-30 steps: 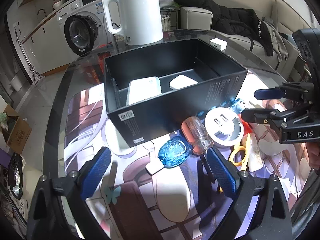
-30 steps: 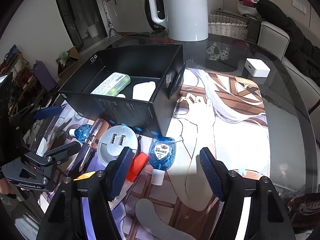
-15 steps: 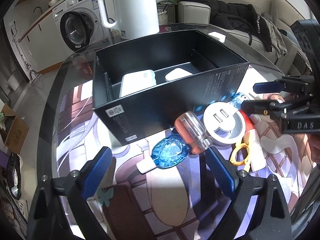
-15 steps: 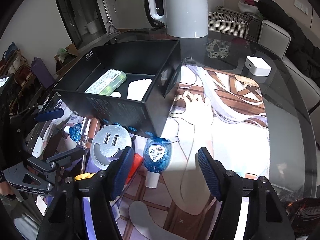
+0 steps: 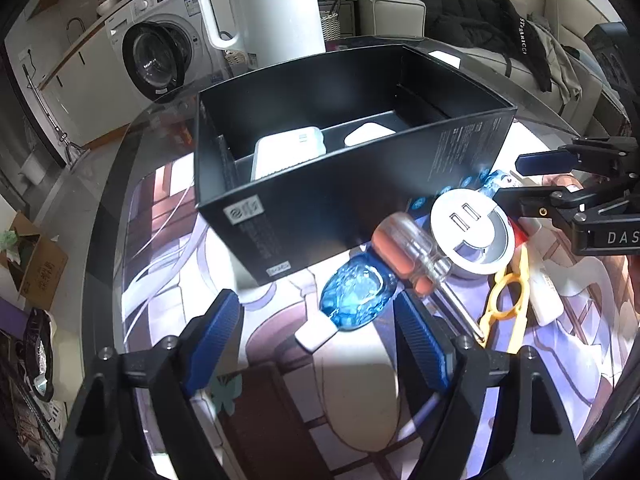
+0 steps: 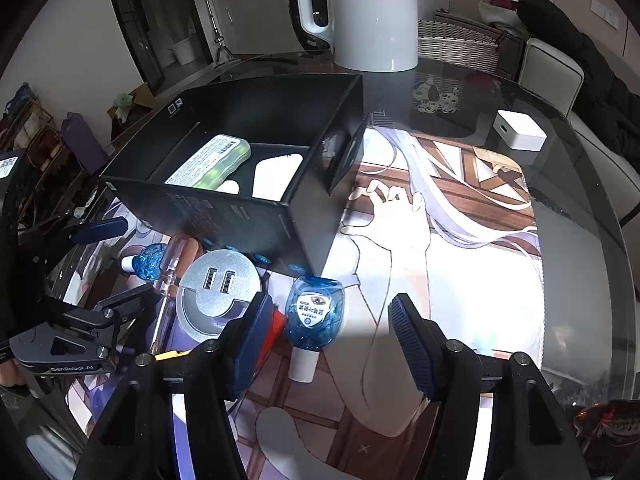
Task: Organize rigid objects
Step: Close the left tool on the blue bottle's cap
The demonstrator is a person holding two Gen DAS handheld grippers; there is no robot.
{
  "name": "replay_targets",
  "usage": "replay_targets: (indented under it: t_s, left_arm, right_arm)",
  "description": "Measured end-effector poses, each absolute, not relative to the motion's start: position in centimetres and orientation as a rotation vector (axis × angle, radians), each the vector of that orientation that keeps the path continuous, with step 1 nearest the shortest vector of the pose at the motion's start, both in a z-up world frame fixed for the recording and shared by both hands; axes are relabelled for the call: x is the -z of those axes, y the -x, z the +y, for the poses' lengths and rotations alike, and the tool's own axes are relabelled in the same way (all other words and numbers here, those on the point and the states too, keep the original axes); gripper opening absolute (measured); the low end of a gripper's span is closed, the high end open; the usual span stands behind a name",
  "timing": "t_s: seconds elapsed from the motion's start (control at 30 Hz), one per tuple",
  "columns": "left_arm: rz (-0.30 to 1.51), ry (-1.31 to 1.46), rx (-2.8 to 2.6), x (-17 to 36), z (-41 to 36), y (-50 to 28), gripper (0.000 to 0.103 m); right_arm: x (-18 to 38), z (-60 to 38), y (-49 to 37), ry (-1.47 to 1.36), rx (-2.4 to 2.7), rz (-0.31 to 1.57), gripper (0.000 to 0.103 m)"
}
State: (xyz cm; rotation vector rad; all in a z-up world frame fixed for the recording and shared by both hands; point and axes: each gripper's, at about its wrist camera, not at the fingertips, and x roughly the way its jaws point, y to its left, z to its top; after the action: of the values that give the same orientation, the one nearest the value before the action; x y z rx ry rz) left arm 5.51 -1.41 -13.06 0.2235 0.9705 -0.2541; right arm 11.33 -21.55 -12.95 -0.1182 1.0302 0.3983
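A black open box [image 5: 352, 184] [image 6: 240, 200] stands on the printed mat and holds a green-white case [image 6: 210, 162] and a white flat piece [image 6: 276, 174]. In front of it lie a blue bottle [image 5: 354, 298] [image 6: 148, 260], a red-handled screwdriver [image 5: 408, 248], a round silver USB hub [image 5: 472, 236] [image 6: 218, 288] and a second blue bottle [image 6: 314, 316]. My left gripper [image 5: 320, 340] is open, straddling the first blue bottle. My right gripper [image 6: 328, 344] is open, straddling the second blue bottle.
A white kettle [image 5: 268, 12] [image 6: 372, 12] stands behind the box. Yellow scissors [image 5: 504, 304] and a white tube [image 5: 544, 300] lie right of the hub. A white cube [image 6: 518, 130] sits far right on the glass table [image 6: 580, 240]. A red piece [image 6: 276, 328] lies beside the hub.
Both grippers have moved forward and down toward their blue bottles. Both stay open. No object has moved.
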Motion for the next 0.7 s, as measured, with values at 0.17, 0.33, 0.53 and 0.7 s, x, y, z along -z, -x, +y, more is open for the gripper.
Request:
replay_targets:
  t_s: [0.17,0.33,0.53,0.7]
  left_arm:
    - [0.998,-0.167,0.281,12.9,-1.5,-6.2,0.055]
    - [1.013,-0.151,0.282,12.6,-1.6,-6.2,0.029]
    - [1.02,-0.125,0.256,12.7,-0.4,-6.1,0.029]
    - [1.013,-0.134,0.247,12.7,-0.6,-6.1,0.03]
  right_arm:
    - [13.3,-21.6,-11.7,0.114,-0.403,1.024,0.064]
    - [13.1,-21.6,-11.6,0.146,-0.399,1.022,0.057]
    - [13.2,-22.5,-11.5,0.159,-0.384,1.04,0.051]
    - [13.6,-21.5,-11.7,0.204,-0.355,1.031,0.051]
